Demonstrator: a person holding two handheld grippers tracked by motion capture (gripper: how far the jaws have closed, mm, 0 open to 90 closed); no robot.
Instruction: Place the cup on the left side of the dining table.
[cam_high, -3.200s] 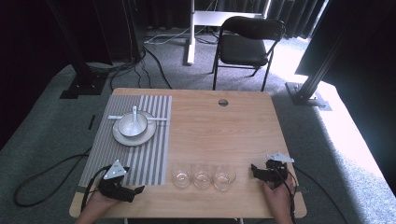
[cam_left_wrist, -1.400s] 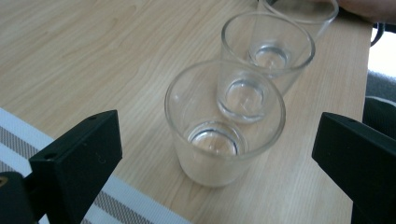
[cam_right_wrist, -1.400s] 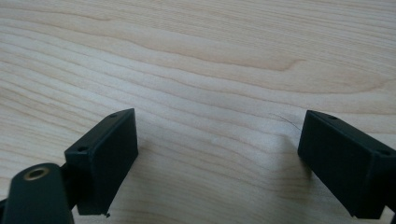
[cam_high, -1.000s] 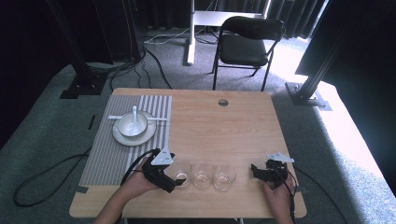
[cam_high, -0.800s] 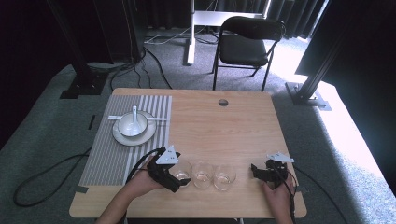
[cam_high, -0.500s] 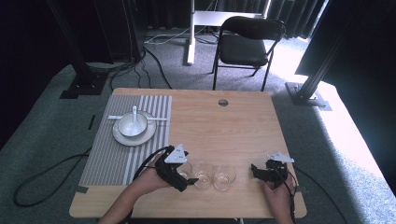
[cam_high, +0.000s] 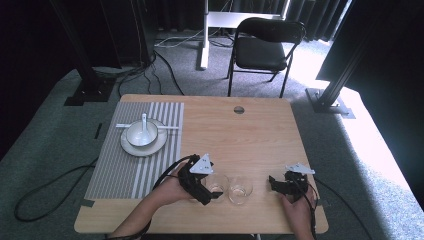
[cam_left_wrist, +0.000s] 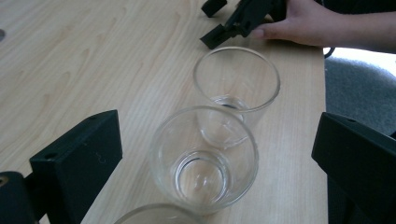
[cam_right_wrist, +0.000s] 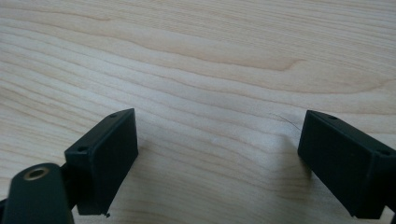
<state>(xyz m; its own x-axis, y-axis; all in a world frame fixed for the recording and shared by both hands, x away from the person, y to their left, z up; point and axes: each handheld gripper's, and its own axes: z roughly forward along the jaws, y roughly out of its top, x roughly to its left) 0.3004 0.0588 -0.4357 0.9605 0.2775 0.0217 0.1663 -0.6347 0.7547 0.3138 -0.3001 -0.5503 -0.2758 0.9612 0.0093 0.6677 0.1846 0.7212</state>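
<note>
Near the lower centre of the high view, the left claw (cam_high: 212, 194) sits over a row of clear glasses on the wooden desk (cam_high: 250, 135); the middle glass (cam_high: 216, 185) lies right at its tip and the far glass (cam_high: 240, 189) stands just beside it, toward the right of the frame. Seen from the left gripper view, the left claw (cam_left_wrist: 219, 158) is spread wide, one jaw at the lower left and one at the lower right of the frame, with the middle glass (cam_left_wrist: 204, 157) upright and empty between them, touching neither. The far glass (cam_left_wrist: 236, 88) stands directly behind it, and the rim of a third glass (cam_left_wrist: 154, 215) shows at the bottom edge. At the lower right of the high view, the right claw (cam_high: 275, 183) rests on the desk, held by a hand (cam_high: 297, 210). Its own view shows the right claw (cam_right_wrist: 217, 158) gaping wide over bare wood. Toward the upper left, a bowl with a spoon (cam_high: 142, 133) sits on a plate on a striped mat (cam_high: 125, 170).
</note>
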